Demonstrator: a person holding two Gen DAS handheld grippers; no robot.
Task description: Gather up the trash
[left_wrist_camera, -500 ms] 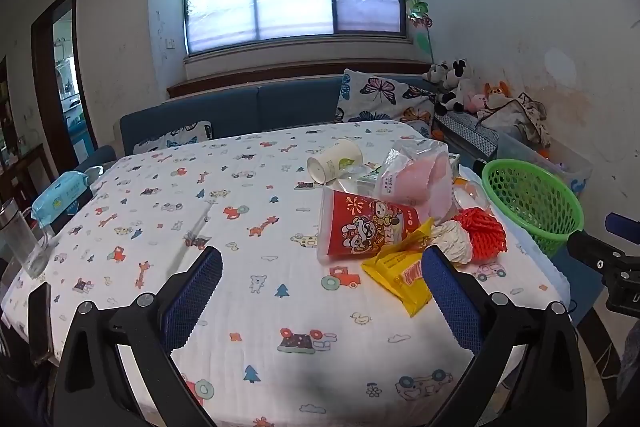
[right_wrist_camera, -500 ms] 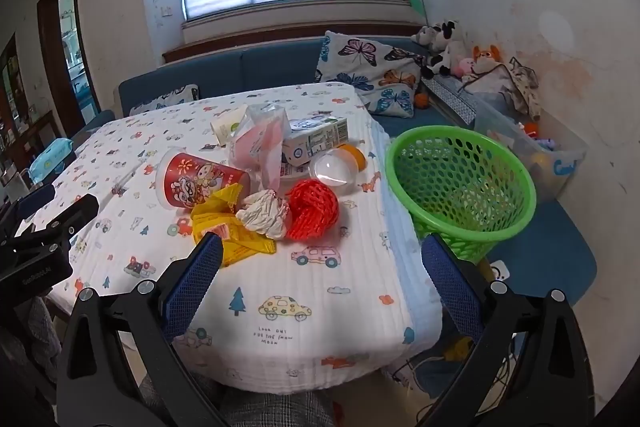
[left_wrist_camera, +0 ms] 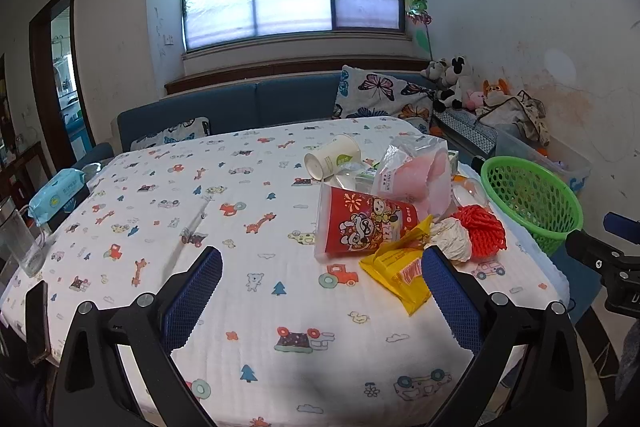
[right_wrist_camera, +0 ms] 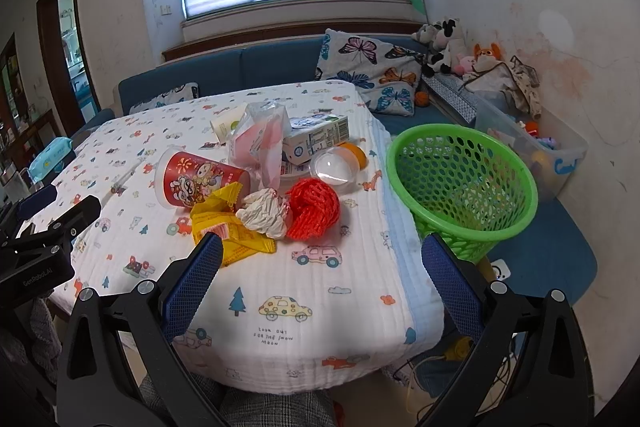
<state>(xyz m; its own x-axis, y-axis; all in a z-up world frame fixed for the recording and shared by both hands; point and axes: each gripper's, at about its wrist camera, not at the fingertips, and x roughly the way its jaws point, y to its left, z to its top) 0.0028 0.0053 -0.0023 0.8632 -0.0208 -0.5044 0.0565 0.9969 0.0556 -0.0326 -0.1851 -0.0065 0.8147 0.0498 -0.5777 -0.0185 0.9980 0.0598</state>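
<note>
A pile of trash lies on the right part of the table: a red cartoon cup [right_wrist_camera: 200, 181] on its side, a yellow wrapper [right_wrist_camera: 230, 227], a crumpled white paper [right_wrist_camera: 264, 213], a red foam net [right_wrist_camera: 314, 207], a pink plastic bag [right_wrist_camera: 262, 141], a milk carton [right_wrist_camera: 316, 139], a clear dome lid [right_wrist_camera: 334, 167] and a white paper cup [left_wrist_camera: 332, 157]. A green basket [right_wrist_camera: 460, 187] stands right of the table. My left gripper [left_wrist_camera: 322, 293] is open and empty above the table's front. My right gripper [right_wrist_camera: 322, 283] is open and empty, near the front right corner.
The table wears a white cartoon-print cloth [left_wrist_camera: 200, 227]. A wipes pack [left_wrist_camera: 56, 193], a glass jar [left_wrist_camera: 20, 239] and a phone [left_wrist_camera: 38, 319] sit at its left edge. A blue sofa [left_wrist_camera: 248, 107] with butterfly pillows and plush toys [right_wrist_camera: 444, 43] lies behind.
Both grippers have barely moved; the views are almost the same. Nothing on the table has shifted.
</note>
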